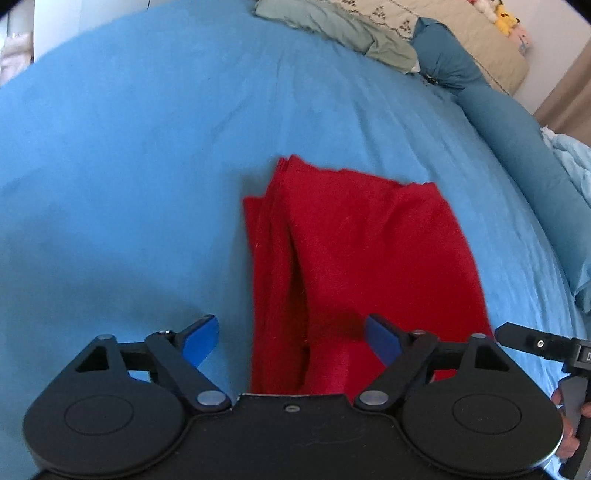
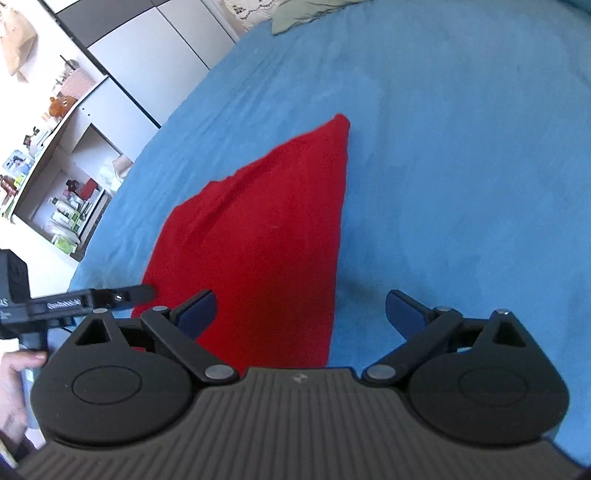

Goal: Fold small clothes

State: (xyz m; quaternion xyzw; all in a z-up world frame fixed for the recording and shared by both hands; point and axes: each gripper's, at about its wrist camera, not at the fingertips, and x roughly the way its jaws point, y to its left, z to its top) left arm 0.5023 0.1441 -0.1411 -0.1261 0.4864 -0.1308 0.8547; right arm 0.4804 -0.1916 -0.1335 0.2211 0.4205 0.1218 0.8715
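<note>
Hand-held gripper, left (image 1: pixel 291 341): jaws wide, empty, over red garment (image 1: pixel 362 251).
Hand-held gripper, right (image 2: pixel 301 312): jaws wide, empty.
Advice: pinch garment's near edge, fold evenly.

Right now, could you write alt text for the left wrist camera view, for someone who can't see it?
A folded red cloth lies on a blue bedsheet, just beyond the left gripper, whose blue-tipped jaws stand open and empty. Rumpled green fabric and pillows sit at the far edge.

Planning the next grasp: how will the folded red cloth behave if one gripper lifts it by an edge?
Probably floppy: the red cloth lies in soft layered folds, so it would likely droop and unfold. It looks light and should drag on the blue sheet.
</note>
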